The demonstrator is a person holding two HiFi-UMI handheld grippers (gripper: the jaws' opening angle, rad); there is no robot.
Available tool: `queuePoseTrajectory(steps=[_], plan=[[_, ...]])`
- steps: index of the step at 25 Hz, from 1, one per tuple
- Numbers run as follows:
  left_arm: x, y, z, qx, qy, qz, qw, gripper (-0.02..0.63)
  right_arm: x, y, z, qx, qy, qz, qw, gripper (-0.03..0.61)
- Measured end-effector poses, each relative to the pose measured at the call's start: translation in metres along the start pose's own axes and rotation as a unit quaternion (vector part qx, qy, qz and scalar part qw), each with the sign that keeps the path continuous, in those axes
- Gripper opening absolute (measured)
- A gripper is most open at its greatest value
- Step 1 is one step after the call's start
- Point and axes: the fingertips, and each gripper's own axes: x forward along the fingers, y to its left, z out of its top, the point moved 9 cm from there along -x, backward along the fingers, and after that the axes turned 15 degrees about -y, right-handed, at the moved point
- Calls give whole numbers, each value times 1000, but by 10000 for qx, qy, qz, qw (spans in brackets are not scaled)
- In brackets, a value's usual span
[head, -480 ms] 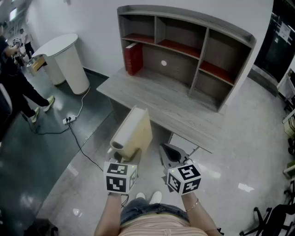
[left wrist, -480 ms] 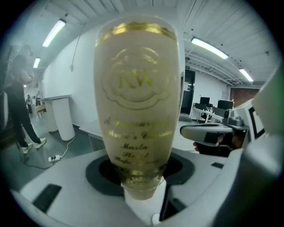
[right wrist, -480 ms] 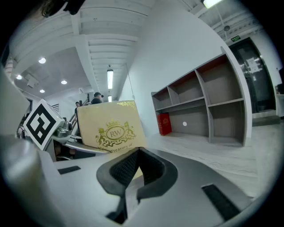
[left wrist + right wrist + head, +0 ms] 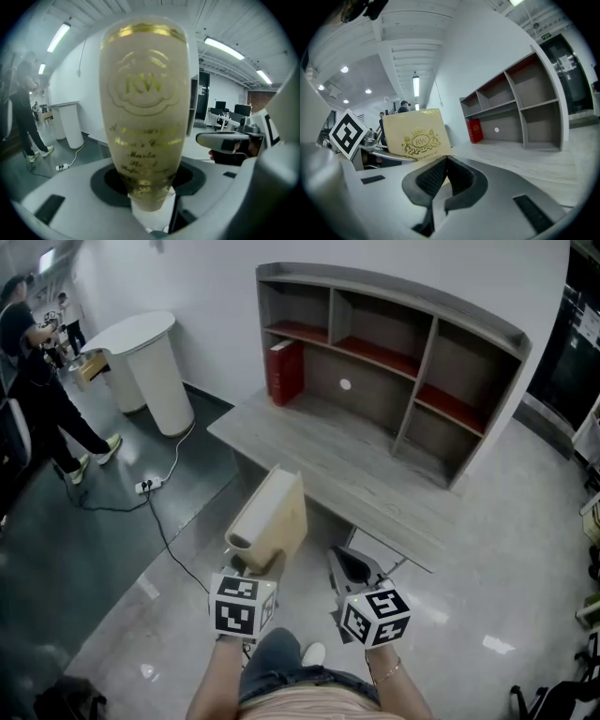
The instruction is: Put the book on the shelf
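Observation:
A cream book with gold lettering [image 4: 272, 514] stands upright in my left gripper [image 4: 251, 563], which is shut on its lower end. In the left gripper view the book's spine [image 4: 145, 117] fills the middle between the jaws of that gripper [image 4: 146, 197]. My right gripper [image 4: 345, 561] hangs beside it, apart from it, shut with nothing in it; its pads [image 4: 440, 176] meet, and the book's cover [image 4: 417, 133] shows behind them. Ahead stands the grey shelf unit [image 4: 412, 362] on a grey desk [image 4: 375, 474]. A red book [image 4: 284, 371] stands upright in the lower left compartment.
A white rounded counter [image 4: 150, 362] stands at the left, with people [image 4: 37, 390] beyond it. A power strip with its cable [image 4: 148, 486] lies on the floor left of the desk. A dark doorway [image 4: 562, 343] is at the right.
The head view has shifted slightly, so desk and shelf sit a little further right and lower. Both grippers and the held book keep their places in front of the desk's near edge.

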Motion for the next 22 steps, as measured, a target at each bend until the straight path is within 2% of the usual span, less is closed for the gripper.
queuePoseTrajectory(steps=[10, 16, 22], plan=[[31, 36, 14, -58, -34, 243, 9997, 219, 47, -12, -3, 179, 45, 206, 9996, 9], [86, 75, 27, -90, -60, 189, 9998, 219, 111, -36, 2, 62, 98, 142, 9998, 9], [159, 125, 42, -241, -19, -60, 9997, 219, 189, -60, 3, 35, 207, -23, 9998, 9]])
